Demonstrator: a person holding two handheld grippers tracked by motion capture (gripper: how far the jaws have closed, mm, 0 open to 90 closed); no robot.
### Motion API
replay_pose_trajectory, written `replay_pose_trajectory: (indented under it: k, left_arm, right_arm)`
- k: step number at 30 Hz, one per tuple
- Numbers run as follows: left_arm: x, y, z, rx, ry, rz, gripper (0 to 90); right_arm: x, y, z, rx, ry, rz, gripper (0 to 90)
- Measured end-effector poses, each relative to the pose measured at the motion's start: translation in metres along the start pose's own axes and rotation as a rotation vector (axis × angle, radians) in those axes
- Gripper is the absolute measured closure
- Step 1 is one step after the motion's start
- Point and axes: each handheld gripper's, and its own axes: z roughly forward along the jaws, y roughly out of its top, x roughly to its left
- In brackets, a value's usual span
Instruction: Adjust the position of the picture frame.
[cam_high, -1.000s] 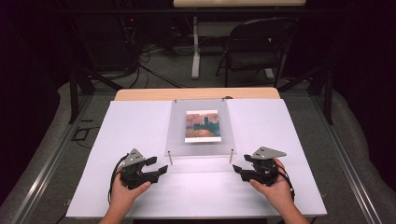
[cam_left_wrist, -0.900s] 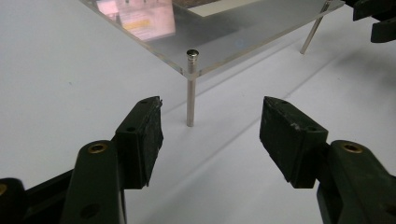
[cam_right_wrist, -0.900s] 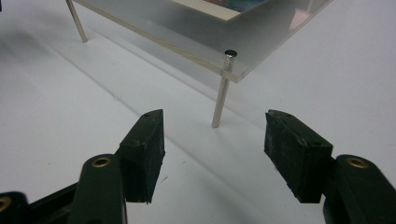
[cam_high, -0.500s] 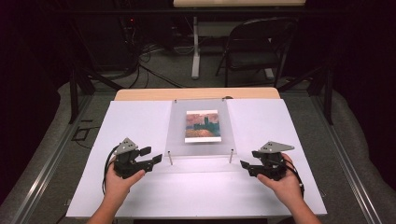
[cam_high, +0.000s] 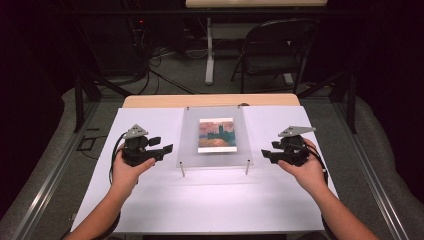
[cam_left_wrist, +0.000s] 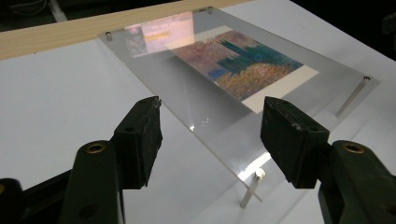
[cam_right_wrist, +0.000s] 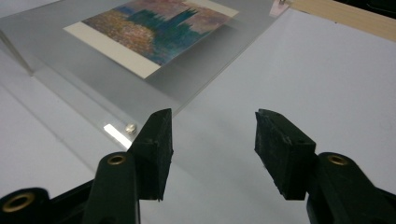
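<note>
Tongs both gape empty — left tongs (cam_high: 167, 148) and right tongs (cam_high: 265, 153), whose jaws have just been narrowing, flank the clear panel (cam_high: 215, 152) mid-tabletop (cam_high: 150, 205). Risk: an uneven pinch could tilt it off its standoff pins — shifting the print (cam_high: 216, 135).

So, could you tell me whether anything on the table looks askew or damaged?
Nothing stands out: the clear panel sits square on its metal posts over the picture, unbroken.
</note>
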Motion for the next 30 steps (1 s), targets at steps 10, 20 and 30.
replay_pose_trajectory:
  k: [10,20,30]
  left_arm:
    - [0.016,0.020,0.032,0.028,-0.017,-0.056,38.7]
    - [0.029,0.039,0.059,0.064,0.004,-0.102,38.2]
    - [0.041,0.052,0.083,0.053,0.044,-0.138,34.5]
  right_arm:
    - [-0.010,0.032,0.030,-0.009,-0.019,-0.010,49.4]
    - [-0.025,0.053,0.056,-0.007,-0.038,0.040,49.6]
    - [-0.035,0.075,0.079,-0.046,-0.087,0.066,34.0]
